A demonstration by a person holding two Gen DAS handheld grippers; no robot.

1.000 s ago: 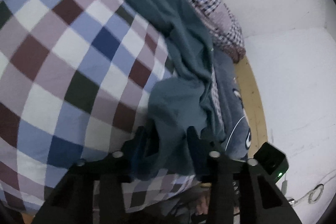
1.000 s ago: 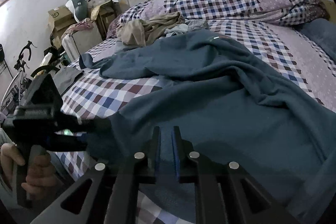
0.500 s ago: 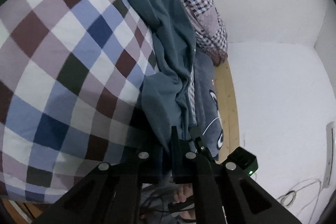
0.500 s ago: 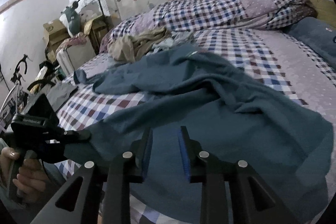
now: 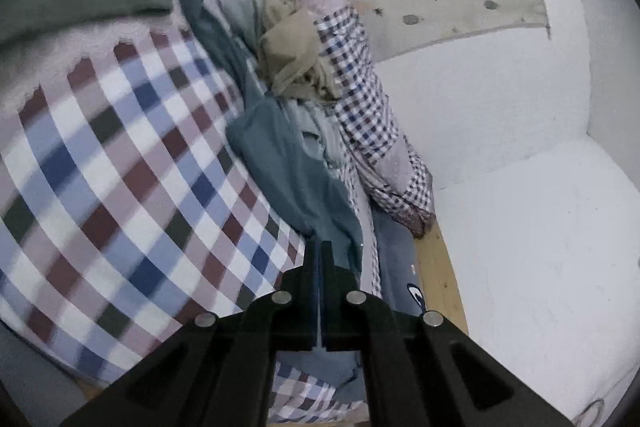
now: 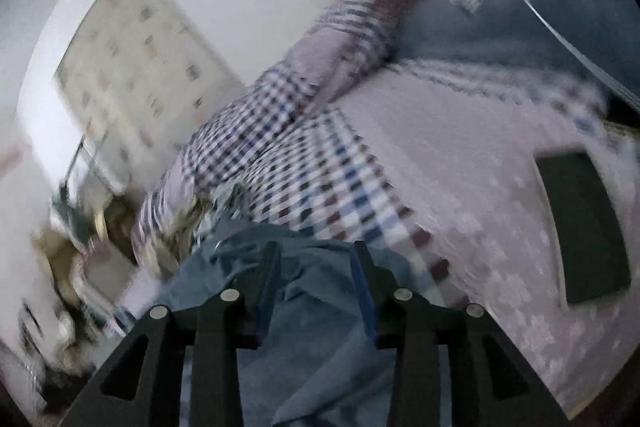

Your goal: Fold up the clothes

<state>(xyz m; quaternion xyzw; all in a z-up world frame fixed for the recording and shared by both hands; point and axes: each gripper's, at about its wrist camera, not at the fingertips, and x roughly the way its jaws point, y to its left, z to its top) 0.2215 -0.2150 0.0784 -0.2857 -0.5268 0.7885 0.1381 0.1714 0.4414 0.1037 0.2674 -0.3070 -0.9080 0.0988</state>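
Looking through the left wrist view, we see our left gripper (image 5: 320, 259) pinched nearly shut on the edge of the crumpled teal cotton garment (image 5: 288, 163), whose long axis trails toward the upper left across the checked plaid bedcover (image 5: 120, 167). In the blurred right wrist view, our right gripper (image 6: 316, 259) stands wide, the garment directly beneath its jaws at lower centre.

Light was dim, flat, w/ a cool indoor cast; no glare. Left wrist view was fairly sharp; right wrist view was heavily motion-blurred. Both had fisheye bending + dark corner vignette.
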